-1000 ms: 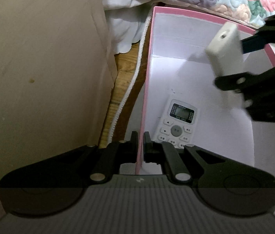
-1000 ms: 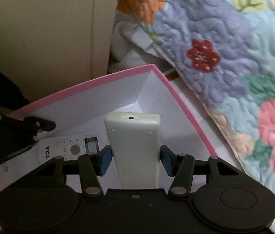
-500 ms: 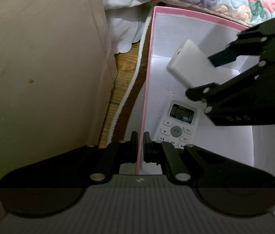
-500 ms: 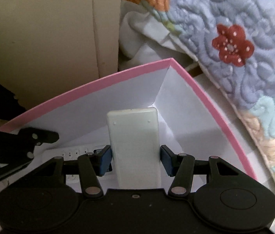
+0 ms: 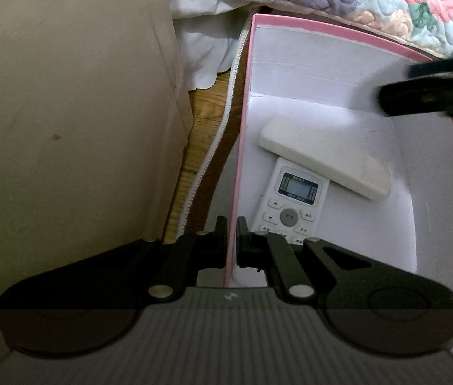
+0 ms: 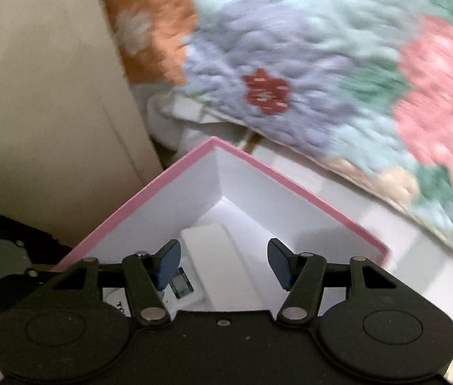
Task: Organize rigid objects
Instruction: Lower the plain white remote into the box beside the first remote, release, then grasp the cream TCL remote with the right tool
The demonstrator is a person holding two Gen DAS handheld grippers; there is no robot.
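Note:
A pink-rimmed white box (image 5: 245,102) holds two white remotes. One with a screen and buttons (image 5: 292,203) lies face up. A plain cream one (image 5: 322,157) lies back-up across its top end. My left gripper (image 5: 232,240) is shut on the box's near-left wall, one finger inside, one outside. In the right wrist view the box (image 6: 149,189) is below, and the cream remote (image 6: 223,266) lies on its floor. My right gripper (image 6: 223,264) hovers above it, jaws opening, nothing between the pads. That gripper shows as a blurred dark shape (image 5: 431,93) over the box's far right.
A beige panel (image 5: 65,112) stands close on the left of the box, with a strip of wooden floor (image 5: 200,147) and white lace-edged cloth (image 5: 207,57) between. A flowered quilt (image 6: 322,64) lies beyond the box at the back and right.
The right gripper lowered the cream remote into the box, let it go across the other remote, and pulled back up to the right. The left gripper kept its hold on the wall.

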